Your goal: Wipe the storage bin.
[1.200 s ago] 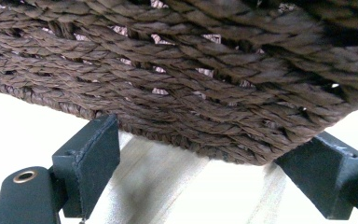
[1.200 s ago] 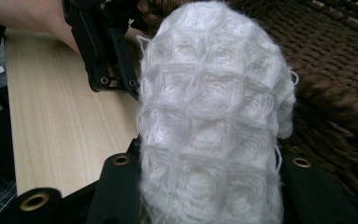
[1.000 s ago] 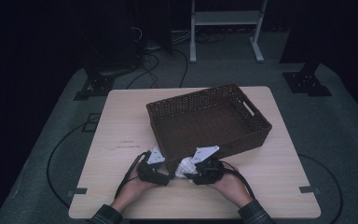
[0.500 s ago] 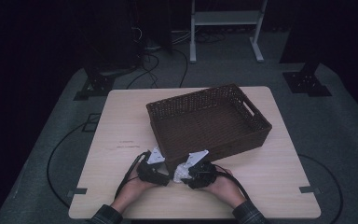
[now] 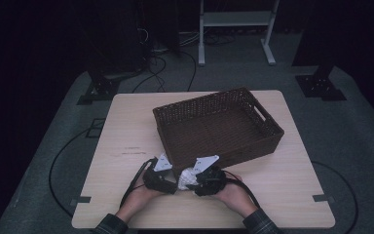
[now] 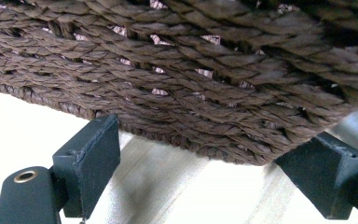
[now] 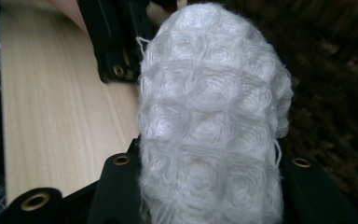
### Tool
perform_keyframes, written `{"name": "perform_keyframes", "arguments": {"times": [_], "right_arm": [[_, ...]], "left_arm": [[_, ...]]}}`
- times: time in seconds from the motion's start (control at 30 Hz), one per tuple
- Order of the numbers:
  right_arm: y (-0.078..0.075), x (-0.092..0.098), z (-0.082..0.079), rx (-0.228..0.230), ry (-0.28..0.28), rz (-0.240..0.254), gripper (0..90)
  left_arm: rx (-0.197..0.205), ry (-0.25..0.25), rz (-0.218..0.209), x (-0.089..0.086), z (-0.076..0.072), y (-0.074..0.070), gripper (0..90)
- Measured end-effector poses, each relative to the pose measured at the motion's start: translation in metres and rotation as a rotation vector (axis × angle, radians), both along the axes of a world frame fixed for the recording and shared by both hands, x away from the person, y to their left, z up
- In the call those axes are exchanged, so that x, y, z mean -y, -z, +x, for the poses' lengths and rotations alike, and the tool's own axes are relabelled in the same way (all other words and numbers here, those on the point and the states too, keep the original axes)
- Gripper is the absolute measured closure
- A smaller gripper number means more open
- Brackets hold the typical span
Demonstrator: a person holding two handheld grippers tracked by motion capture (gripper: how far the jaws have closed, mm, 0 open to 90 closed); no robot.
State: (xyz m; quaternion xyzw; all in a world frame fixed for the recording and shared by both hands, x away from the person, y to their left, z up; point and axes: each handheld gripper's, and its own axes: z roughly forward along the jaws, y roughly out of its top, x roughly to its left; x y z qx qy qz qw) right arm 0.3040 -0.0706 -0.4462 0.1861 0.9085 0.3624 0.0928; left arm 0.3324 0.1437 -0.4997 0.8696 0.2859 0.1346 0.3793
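Hiding R gripper [image 7: 209,186] tips: cloth [image 7: 209,116]

Basket [image 5: 217,127]: dark brown woven wicker, twisted strands, rough and matt; small gaps between weaves in the left gripper view. Table [image 5: 126,126]: pale wood-grain top, smooth, faint sheen. White cloth [image 7: 209,121]: soft knitted or waffle-textured textile, fuzzy, loose fibres at edges, matt. Fingers [image 6: 91,161] of left gripper [image 6: 209,182]: black, hard, matt plastic-looking, slightly scuffed edges; brass-coloured metal eyelets, shiny. Right gripper [image 7: 205,186]: same black matt finish, same eyelets. Floor [image 5: 360,146]: grey, matt, carpet-like.
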Motion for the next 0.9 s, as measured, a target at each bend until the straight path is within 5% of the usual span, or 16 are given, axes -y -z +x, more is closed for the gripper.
{"name": "perform_keyframes", "arguments": {"times": [0.33,0.57,0.9], "right_arm": [[-0.023,0.001,-0.008,0.033,-0.013,0.058,56.9],[-0.022,0.006,-0.011,0.033,-0.012,0.061,56.8],[-0.023,0.043,-0.015,0.021,0.073,0.084,56.7]], "left_arm": [[0.000,0.001,0.000,0.000,0.000,0.000,14.3],[0.000,0.000,-0.001,0.000,0.000,0.000,14.3],[0.000,0.000,0.001,0.000,0.000,0.000,14.2]]}}
